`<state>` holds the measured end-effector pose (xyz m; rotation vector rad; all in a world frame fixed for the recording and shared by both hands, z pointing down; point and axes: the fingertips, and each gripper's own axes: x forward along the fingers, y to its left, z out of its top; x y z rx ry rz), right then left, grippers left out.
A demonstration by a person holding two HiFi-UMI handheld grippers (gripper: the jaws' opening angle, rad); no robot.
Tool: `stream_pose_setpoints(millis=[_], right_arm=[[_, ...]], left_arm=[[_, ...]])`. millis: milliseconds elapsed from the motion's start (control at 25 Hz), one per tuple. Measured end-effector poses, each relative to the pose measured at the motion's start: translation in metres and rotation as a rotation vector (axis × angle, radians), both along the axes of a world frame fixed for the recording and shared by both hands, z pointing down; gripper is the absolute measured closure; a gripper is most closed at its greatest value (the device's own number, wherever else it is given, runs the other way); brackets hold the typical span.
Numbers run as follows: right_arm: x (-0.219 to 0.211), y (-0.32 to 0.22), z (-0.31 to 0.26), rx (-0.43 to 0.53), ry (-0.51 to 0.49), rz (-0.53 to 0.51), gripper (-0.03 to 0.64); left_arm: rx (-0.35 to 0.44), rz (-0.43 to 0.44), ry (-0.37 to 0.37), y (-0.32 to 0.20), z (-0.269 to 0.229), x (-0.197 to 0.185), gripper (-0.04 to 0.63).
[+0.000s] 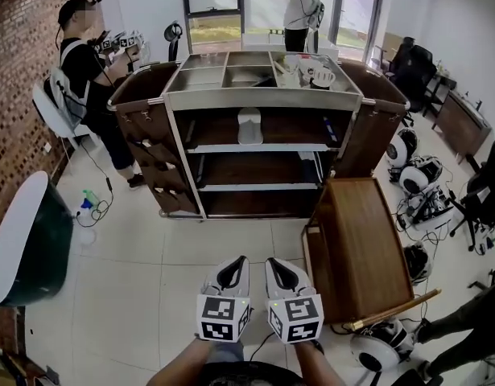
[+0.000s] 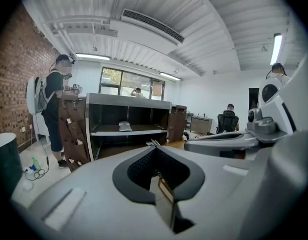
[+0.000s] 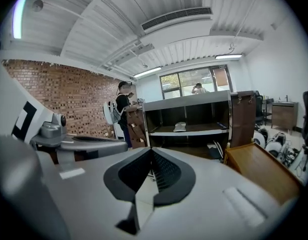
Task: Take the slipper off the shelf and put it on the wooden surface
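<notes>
A white slipper [image 1: 249, 125] lies on the upper shelf of the dark wooden cart [image 1: 183, 147], straight ahead and well out of reach. It also shows small in the left gripper view as the slipper [image 2: 125, 126], and in the right gripper view as the slipper [image 3: 180, 126]. The wooden surface [image 1: 360, 248] is a low table to the right of the cart, seen again as the wooden surface [image 3: 261, 166]. My left gripper [image 1: 241, 259] and right gripper [image 1: 271, 260] hang side by side over the floor, both shut and holding nothing. Their jaws meet at the tips, at the left gripper [image 2: 155, 148] and the right gripper [image 3: 151, 150].
A person [image 1: 90, 71] stands at the cart's left end by the brick wall, and another person [image 1: 297, 10] is at the window behind. Cups and trays [image 1: 311, 71] sit on the cart top. A dark round tub [image 1: 22, 240] stands at the left, and white devices [image 1: 416, 175] lie on the floor at the right.
</notes>
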<state>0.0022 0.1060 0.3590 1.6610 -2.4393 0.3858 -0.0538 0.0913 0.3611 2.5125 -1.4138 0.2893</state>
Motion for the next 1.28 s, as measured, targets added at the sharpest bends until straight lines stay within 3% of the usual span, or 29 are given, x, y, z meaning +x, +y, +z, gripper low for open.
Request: stream_pose_setpoints(millis=[560,1000,1280], right_arm=[[-0.059,-0.147,-0.008,-0.034,0.056,0.075,0.617],[-0.077,-0.200,-0.007,-0.019,0.038,0.108,0.617],[-0.079,-0.240,-0.002,-0.010,0.029,0.092,0.617]], left_arm=[[-0.043,0.100,0.051,-0.152,-0.003,-0.045,0.589],[-0.023,0.169,0.037,-0.204,-0.005,-0.055,0.589],[-0.024,0.155,0.022,-0.237,0.002,-0.059,0.589]])
